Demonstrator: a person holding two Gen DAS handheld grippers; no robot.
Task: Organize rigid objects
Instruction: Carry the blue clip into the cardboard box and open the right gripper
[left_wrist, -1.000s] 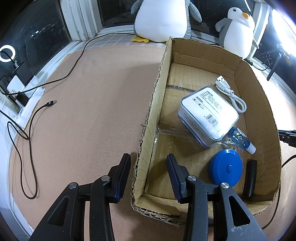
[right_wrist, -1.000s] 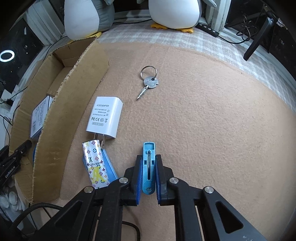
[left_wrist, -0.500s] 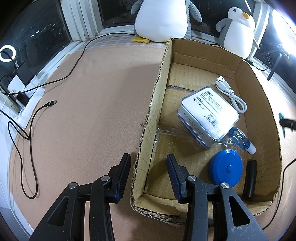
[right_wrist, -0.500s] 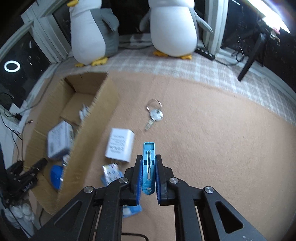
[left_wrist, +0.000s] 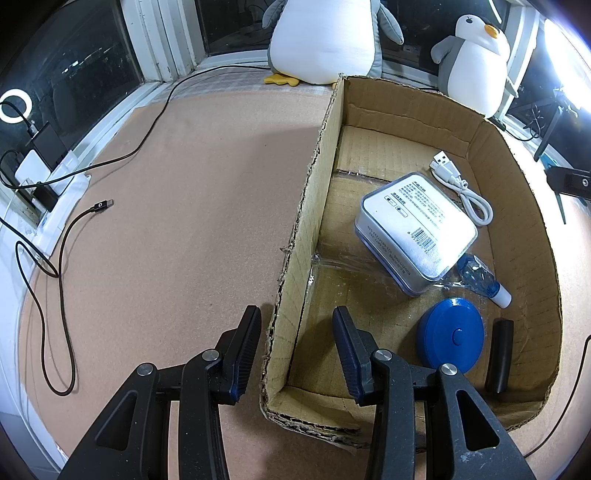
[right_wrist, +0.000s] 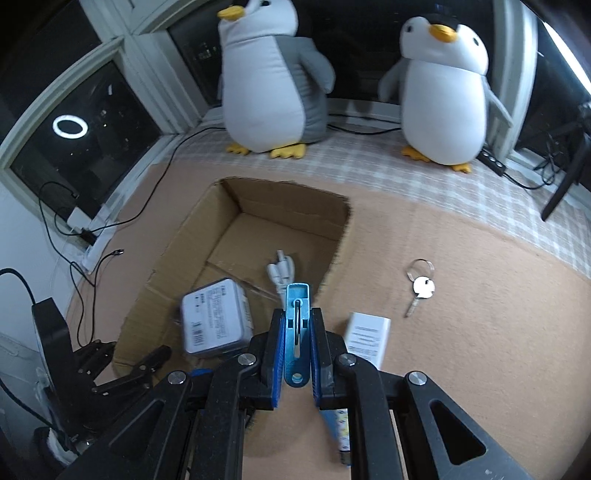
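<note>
My right claw (right_wrist: 295, 345) grips a blue clothes peg (right_wrist: 296, 332) above the cardboard box (right_wrist: 236, 236); next I release it inside. Left claw (left_wrist: 295, 350) gapes, straddling the box wall.

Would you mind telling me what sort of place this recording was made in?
Probably a home or small studio set up for recording, at night: a felt-covered surface beside dark windows, plush penguins on the sill, and a ring light's reflection in the glass.
</note>
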